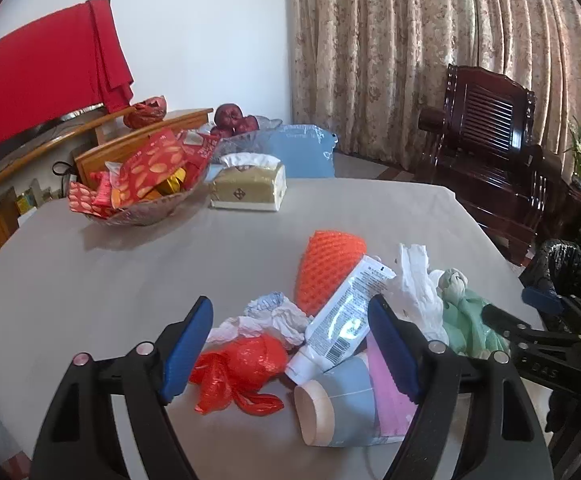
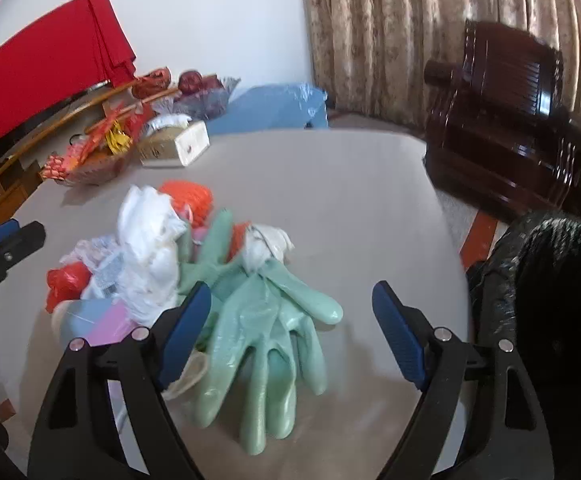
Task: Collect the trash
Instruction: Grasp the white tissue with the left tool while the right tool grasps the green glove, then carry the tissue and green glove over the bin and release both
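A pile of trash lies on the grey table: a red plastic bag, crumpled paper, a white tube, an orange foam net, a blue and pink paper cup, a white bag and green rubber gloves. My left gripper is open above the red bag, tube and cup. My right gripper is open over the green gloves. A black-lined trash bin stands at the table's right edge.
A glass bowl of red packets and a tissue box sit at the table's far left. A fruit bowl and blue bag lie behind. A dark wooden chair stands to the right.
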The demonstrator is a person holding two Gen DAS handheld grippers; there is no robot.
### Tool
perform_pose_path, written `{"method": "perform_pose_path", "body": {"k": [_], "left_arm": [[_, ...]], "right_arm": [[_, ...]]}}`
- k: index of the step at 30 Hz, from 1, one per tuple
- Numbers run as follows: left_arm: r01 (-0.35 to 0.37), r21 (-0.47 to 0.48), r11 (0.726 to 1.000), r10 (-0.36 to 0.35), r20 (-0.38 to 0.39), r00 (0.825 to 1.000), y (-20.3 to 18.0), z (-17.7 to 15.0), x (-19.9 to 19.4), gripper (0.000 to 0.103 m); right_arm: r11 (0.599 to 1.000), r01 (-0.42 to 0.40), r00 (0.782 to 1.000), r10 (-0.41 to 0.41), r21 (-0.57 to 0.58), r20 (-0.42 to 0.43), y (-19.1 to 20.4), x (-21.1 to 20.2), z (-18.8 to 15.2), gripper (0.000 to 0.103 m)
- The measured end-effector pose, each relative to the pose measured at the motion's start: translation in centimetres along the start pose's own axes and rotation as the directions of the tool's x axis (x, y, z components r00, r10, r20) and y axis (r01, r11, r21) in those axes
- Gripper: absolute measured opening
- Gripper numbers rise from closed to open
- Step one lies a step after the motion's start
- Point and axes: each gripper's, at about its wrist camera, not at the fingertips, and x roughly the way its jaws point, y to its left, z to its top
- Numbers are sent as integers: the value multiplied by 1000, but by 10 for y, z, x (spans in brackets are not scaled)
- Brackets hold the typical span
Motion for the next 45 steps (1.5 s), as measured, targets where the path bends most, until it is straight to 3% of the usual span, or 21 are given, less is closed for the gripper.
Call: {"method": "perform_pose_path", "body": {"k": [6, 12, 13, 16, 25, 27, 29, 31, 32, 35, 45], "left_arm": [[25, 11, 1000, -25, -14, 1000, -12, 2, 7, 78], [50, 17, 999, -50, -14, 999, -23, 7, 11, 78], [57, 18, 998, -57, -16, 998, -26, 7, 11, 78], [83, 30, 996, -83, -25, 996, -37, 6, 15, 78], [168, 48, 985, -164, -77, 984, -76, 8, 39, 76], [177, 53, 983, -171, -98, 980, -82, 7, 47, 67], [193, 51, 980, -185, -131, 974, -87, 6, 56, 41], [210, 38, 977, -201, -154, 967, -89, 4, 63, 22], [214, 31, 976, -206, -159, 966, -89, 4, 63, 20], [215, 22, 976, -210, -137, 968, -88, 6, 57, 14], [209, 38, 977, -208, -33, 978, -79, 35, 8, 13]], "right_arm": [[999, -34, 999, 34, 7, -39, -3, 22, 3, 79], [991, -134, 986, 133, -2, -104, -4, 34, 3, 42], [988, -154, 983, 152, -7, -106, -4, 32, 3, 30], [990, -141, 986, 139, -19, -88, -7, 22, 4, 24], [992, -122, 992, 122, 17, -31, -31, -8, 11, 22], [993, -115, 993, 115, 25, -23, -36, -12, 11, 22], [993, -111, 994, 112, 33, -20, -40, -14, 11, 22], [994, -107, 994, 108, 33, -18, -42, -18, 10, 22], [994, -105, 994, 106, 30, -15, -42, -19, 10, 22], [994, -106, 994, 106, 29, 0, -43, -28, 10, 22], [990, -136, 987, 133, 32, 95, -42, -72, 24, 22]]}}
